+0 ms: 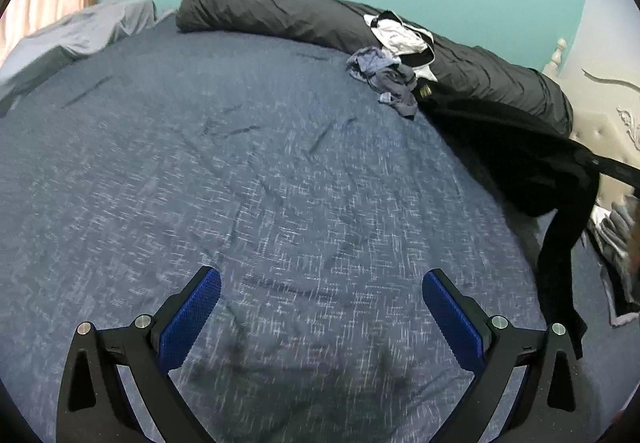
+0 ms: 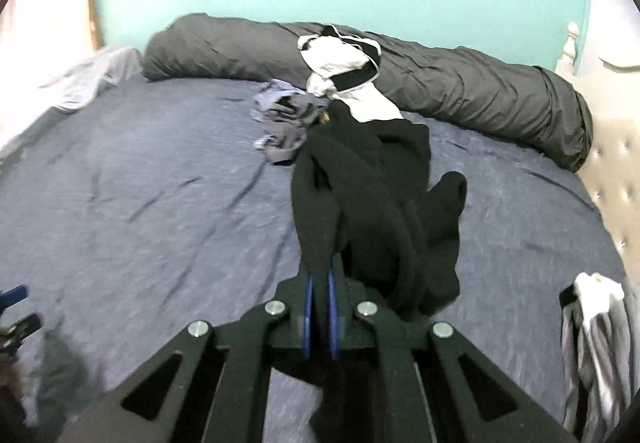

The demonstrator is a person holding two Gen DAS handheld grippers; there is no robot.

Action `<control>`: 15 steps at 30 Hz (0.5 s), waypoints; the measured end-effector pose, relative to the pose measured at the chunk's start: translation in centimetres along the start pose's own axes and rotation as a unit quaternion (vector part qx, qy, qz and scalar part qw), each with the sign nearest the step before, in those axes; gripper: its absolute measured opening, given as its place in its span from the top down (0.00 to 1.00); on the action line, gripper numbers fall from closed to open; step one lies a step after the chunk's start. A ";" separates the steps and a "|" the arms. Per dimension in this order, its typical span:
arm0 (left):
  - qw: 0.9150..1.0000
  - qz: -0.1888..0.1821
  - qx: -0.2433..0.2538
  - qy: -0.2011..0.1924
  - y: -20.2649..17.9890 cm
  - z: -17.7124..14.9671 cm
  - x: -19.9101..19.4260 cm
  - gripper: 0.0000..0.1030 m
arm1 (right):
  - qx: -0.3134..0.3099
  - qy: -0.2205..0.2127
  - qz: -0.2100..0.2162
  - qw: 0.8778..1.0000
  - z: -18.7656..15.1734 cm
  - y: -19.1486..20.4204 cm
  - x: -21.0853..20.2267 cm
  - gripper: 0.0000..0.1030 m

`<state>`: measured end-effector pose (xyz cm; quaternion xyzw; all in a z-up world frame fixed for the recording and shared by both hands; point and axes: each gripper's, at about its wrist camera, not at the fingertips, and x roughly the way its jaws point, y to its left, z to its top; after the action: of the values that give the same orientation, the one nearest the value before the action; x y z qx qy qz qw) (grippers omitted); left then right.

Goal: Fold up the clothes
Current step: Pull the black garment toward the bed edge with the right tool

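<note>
Black garment (image 2: 372, 183): soft, limp, light, bunches easily; right tongs (image 2: 320, 275) pinch one edge; left tongs (image 1: 320, 307) spread, empty; take opposite edge next.

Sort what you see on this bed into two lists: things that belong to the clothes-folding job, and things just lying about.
Job:
black garment, clamped in the right gripper
left gripper, open over the sheet
white and black garment
blue-grey crumpled garment

Lying about:
dark grey rolled duvet
blue bedsheet
headboard
</note>
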<state>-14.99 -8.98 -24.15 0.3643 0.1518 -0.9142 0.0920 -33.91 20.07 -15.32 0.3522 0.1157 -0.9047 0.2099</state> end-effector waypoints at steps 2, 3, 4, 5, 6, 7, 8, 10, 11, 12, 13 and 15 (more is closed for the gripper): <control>1.000 0.005 0.003 -0.008 -0.1 -0.4 -1.1 0.00 | 0.000 -0.006 0.018 1.000 -1.3 0.6 -2.4 0.94; 1.000 0.005 0.001 -0.010 -0.1 -0.6 -1.6 0.00 | -0.003 -0.009 0.025 1.000 -1.9 0.9 -3.5 0.94; 1.000 0.006 -0.001 -0.013 0.0 -0.7 -2.1 0.00 | -0.005 -0.011 0.033 0.999 -2.8 1.2 -4.5 0.94; 1.000 0.006 -0.003 -0.015 0.1 -0.9 -2.5 0.00 | -0.007 -0.010 0.041 0.999 -3.7 1.5 -5.5 0.94; 1.000 0.007 -0.004 -0.017 0.1 -1.0 -3.0 0.00 | -0.007 -0.011 0.050 0.999 -4.6 1.7 -6.4 0.94; 1.000 0.007 -0.003 -0.019 0.1 -1.2 -3.3 0.00 | -0.006 -0.012 0.060 0.998 -5.6 1.8 -7.4 0.94; 1.000 0.007 -0.001 -0.021 0.0 -1.4 -3.6 0.00 | -0.008 -0.014 0.069 0.997 -6.6 1.8 -8.4 0.94; 1.000 0.007 0.003 -0.023 -0.2 -1.7 -4.1 0.00 | -0.016 -0.015 0.080 0.997 -8.5 1.4 -10.1 0.94; 1.000 0.006 0.005 -0.021 -0.3 -1.9 -4.1 0.00 | -0.019 -0.013 0.083 0.996 -9.5 1.3 -10.8 0.94; 1.000 0.005 0.008 -0.019 -0.4 -2.0 -4.1 0.00 | -0.023 -0.011 0.085 0.996 -10.5 1.1 -11.6 0.94; 1.000 0.003 0.007 -0.018 -0.4 -2.1 -4.2 0.00 | -0.027 -0.006 0.083 0.996 -11.6 0.8 -12.1 0.94; 1.000 0.002 0.002 -0.015 -0.3 -2.4 -4.2 0.00 | -0.032 0.009 0.074 0.997 -13.4 -0.1 -12.6 0.94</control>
<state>-10.53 -7.64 -22.81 0.3508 0.1477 -0.9198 0.0952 -17.70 28.69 -16.36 0.3611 0.1199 -0.8795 0.2859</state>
